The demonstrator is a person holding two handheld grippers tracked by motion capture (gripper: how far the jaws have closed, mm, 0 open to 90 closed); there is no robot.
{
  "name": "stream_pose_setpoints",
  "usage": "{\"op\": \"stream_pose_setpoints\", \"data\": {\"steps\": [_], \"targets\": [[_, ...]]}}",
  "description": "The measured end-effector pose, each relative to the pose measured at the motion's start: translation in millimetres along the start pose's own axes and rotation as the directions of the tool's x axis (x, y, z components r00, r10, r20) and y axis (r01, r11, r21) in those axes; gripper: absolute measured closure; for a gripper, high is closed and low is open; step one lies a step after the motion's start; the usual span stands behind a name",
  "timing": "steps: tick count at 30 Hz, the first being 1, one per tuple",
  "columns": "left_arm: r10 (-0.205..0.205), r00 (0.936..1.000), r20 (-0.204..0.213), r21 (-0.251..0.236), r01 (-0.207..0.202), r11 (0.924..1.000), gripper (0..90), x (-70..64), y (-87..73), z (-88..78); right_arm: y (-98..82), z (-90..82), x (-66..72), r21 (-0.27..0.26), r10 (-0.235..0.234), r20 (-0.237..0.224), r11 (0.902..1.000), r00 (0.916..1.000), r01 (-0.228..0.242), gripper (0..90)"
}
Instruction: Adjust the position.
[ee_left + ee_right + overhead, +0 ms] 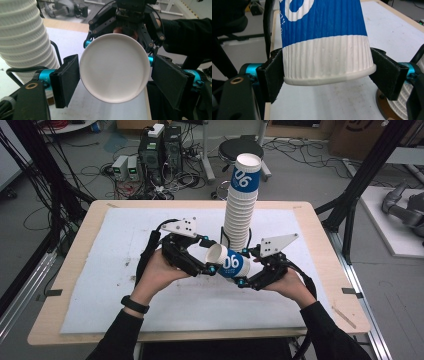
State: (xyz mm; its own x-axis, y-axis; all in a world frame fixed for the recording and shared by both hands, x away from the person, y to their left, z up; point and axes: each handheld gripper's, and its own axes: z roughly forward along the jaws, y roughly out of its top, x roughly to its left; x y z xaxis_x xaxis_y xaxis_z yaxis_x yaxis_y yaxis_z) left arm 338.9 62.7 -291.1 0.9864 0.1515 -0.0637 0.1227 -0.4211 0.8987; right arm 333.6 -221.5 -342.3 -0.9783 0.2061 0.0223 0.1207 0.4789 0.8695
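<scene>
One paper cup point(231, 262), blue band and white ribs, lies on its side in the air between my two tongs, just above the white mat point(125, 270) and right in front of the tall cup stack point(241, 205). Right gripper point(252, 272) pinches it at the rim end: in the right gripper view both black pads sit against the ribbed wall just above the rolled rim point(329, 78), one each side, cup point(324, 37) pointing away from the camera. Left gripper point(210, 265) is at the cup's other end, jaws spread. In the left gripper view the round white bottom of the cup point(115, 67) faces the camera between my pads; left pad point(66, 80) looks right at the edge, right pad point(171, 80) stands clear with a gap, so no grip there. Right gripper point(132, 15) shows behind the cup in that view. Stack point(22, 40) stands upright in its black wire holder point(223, 237) on the table point(75, 265), near the back middle, just beside the left gripper. Both my hands hold the tongs low over the mat.
</scene>
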Motion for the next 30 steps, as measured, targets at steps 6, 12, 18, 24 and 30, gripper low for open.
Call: {"op": "stream_pose_setpoints", "data": {"steps": [6,12,18,24,30], "targets": [[0.008,0.9998,0.017,0.008,-0.008,0.9999,29.3,-0.3,-0.8,2.0,1.4,0.4,1.4,0.011,-0.023,0.001,0.9997,0.9997,0.023,19.3],[-0.010,0.9989,0.047,-0.058,0.013,0.9982,29.6,4.4,-3.9,-1.8,1.9,-3.2,0.7,-0.044,0.010,-0.013,0.9990,0.9999,-0.011,15.3],[-0.031,0.9980,0.056,-0.159,0.040,0.9865,29.9,8.6,-7.5,-10.2,1.3,-12.5,-3.0,-0.141,0.064,-0.039,0.9876,0.9972,-0.069,14.2],[-0.056,0.9964,0.063,-0.247,0.070,0.9664,30.0,13.0,-13.3,-15.5,1.0,-17.2,-5.0,-0.226,0.112,-0.058,0.9664,0.9921,-0.122,13.7],[-0.068,0.9946,0.078,-0.309,0.089,0.9470,30.1,12.8,-16.0,-14.8,1.7,-12.8,-3.6,-0.268,0.139,-0.053,0.9521,0.9890,-0.148,13.5]]}}
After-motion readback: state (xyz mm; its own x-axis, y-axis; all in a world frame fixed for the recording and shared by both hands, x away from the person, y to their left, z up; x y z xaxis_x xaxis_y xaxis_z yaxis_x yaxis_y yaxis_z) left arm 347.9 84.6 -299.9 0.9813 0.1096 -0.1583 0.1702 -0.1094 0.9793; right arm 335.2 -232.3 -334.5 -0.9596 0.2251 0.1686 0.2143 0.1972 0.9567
